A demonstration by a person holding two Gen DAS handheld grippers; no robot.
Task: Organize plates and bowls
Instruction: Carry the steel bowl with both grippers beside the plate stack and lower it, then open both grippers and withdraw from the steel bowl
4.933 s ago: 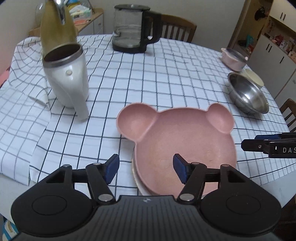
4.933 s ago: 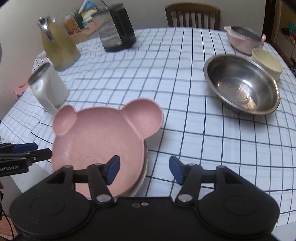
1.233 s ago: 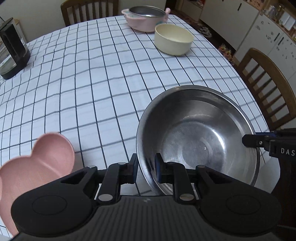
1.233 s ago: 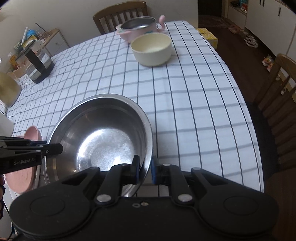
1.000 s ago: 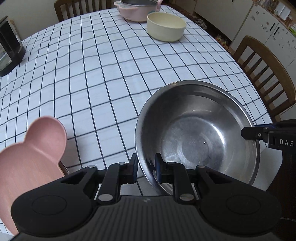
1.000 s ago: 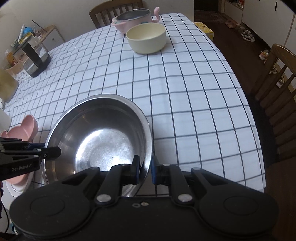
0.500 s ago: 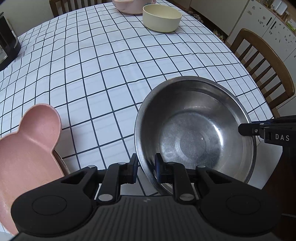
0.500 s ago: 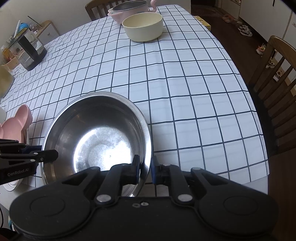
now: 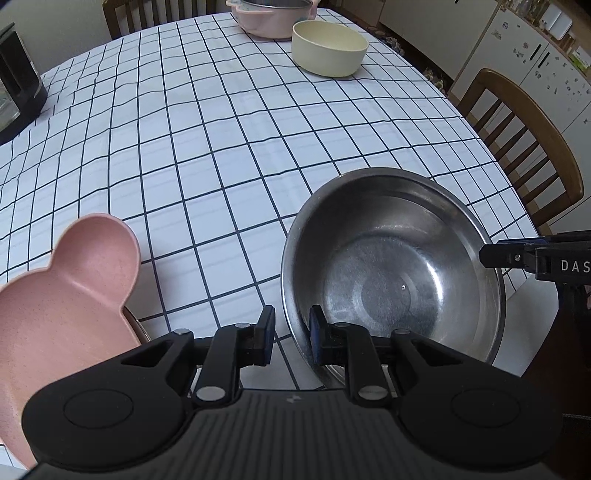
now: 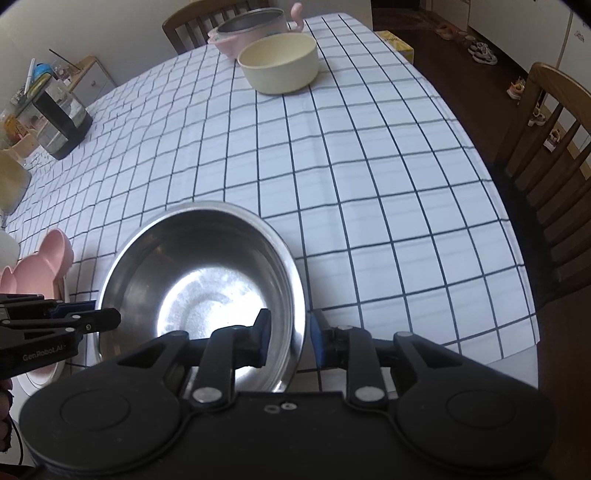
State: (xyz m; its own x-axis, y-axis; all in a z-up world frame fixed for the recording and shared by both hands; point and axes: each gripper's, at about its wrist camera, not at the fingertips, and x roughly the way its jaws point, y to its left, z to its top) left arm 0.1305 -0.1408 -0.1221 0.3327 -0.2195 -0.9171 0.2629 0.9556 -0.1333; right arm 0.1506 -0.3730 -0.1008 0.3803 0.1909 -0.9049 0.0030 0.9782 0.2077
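Observation:
A steel bowl (image 9: pixel 395 266) sits near the table's front edge, also in the right wrist view (image 10: pixel 207 273). My left gripper (image 9: pixel 291 328) straddles its left rim with a small gap at each pad. My right gripper (image 10: pixel 290 336) straddles its right rim in the same loose way. A pink bear-shaped plate (image 9: pixel 62 284) lies on another plate at the left; it shows in the right wrist view (image 10: pixel 40 266) too.
A cream bowl (image 9: pixel 330 48) and a pink pot (image 9: pixel 269 16) stand at the far end of the checked tablecloth (image 9: pixel 207 129). A dark glass jug (image 10: pixel 61 122) stands far left. Wooden chairs (image 9: pixel 524 140) stand at the right and far side.
Both grippers carried the steel bowl toward the front edge, nearer the pink plate. In the last half second both sets of fingers have spread slightly off the rim.

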